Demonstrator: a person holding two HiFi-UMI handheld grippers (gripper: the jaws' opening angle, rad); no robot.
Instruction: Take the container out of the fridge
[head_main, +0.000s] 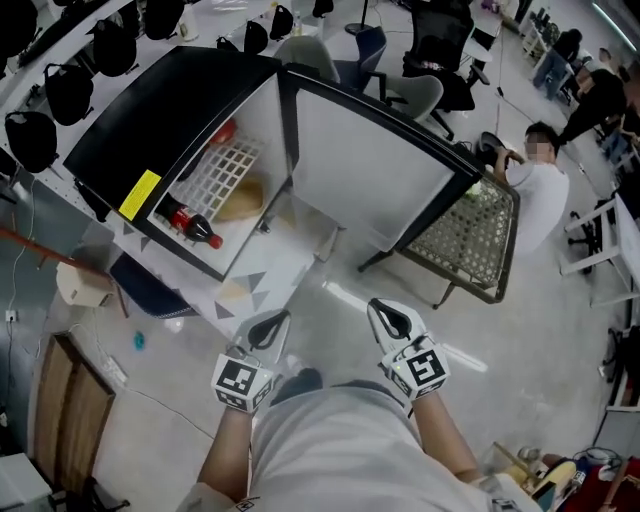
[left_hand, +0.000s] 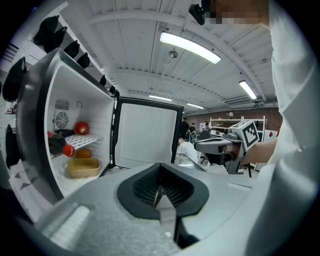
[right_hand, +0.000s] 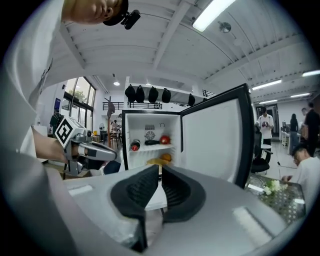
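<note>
The small black fridge (head_main: 150, 120) stands with its door (head_main: 370, 170) swung wide open. The tan container (left_hand: 83, 167) sits on the floor of the fridge, below the white wire shelf (head_main: 222, 168), with an orange fruit (left_hand: 83, 153) just behind it towards the fridge's back wall. On the wire shelf a dark bottle with a red cap (left_hand: 57, 144) lies on its side with the cap towards the fridge's opening, and a round red fruit (left_hand: 81, 128) rests deeper in, near the fan grille.

Both grippers are held low in front of the fridge, well apart from it and close to the person's waist. The left gripper (head_main: 268, 328) points towards the fridge's open front; its jaws are pressed together with nothing between them. The right gripper (head_main: 393, 320) is level with it, opposite the fridge door, and its jaws are likewise closed and empty, with only a thin slit between the pads.

On the far side of the fridge door stands a mesh-topped table (head_main: 470, 235), and a person in a white top (head_main: 535, 195) sits just past it.
</note>
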